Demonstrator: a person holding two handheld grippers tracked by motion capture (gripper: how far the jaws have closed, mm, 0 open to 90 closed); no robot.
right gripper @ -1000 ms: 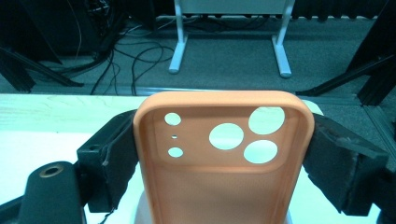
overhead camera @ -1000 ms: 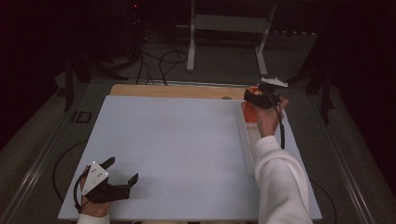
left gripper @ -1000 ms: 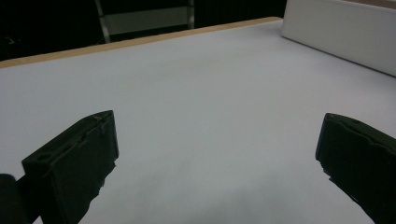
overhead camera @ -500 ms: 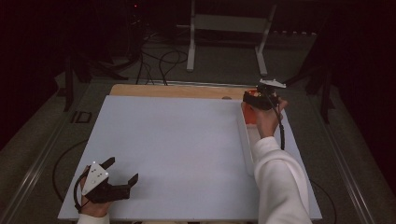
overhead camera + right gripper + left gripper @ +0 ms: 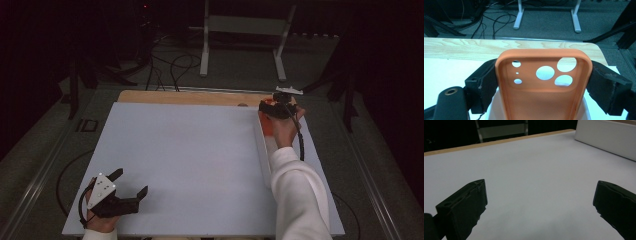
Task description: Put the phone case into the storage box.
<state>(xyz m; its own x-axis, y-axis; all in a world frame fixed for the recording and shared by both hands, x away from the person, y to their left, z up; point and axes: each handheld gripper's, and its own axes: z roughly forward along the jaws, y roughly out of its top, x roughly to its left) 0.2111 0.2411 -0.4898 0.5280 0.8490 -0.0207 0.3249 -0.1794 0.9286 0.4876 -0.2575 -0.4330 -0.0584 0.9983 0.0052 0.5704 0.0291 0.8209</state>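
An orange phone case [image 5: 544,100] with camera cut-outs is clamped by its two long sides between the black jaws of my right gripper [image 5: 544,75]. In the high view the right gripper [image 5: 274,107] holds the case [image 5: 266,124] at the far right of the white board, over the far end of a long white box [image 5: 261,155]. My left gripper [image 5: 131,181] rests near the front left corner of the board, with its jaws wide apart. In the left gripper view the left gripper [image 5: 541,195] has only bare board between its jaws.
The white board [image 5: 190,160] lies on a wooden table whose edge [image 5: 185,97] shows at the back. The long white box [image 5: 606,137] runs along the board's right side under the person's white sleeve [image 5: 300,200]. Cables and a metal stand [image 5: 242,25] are on the floor beyond.
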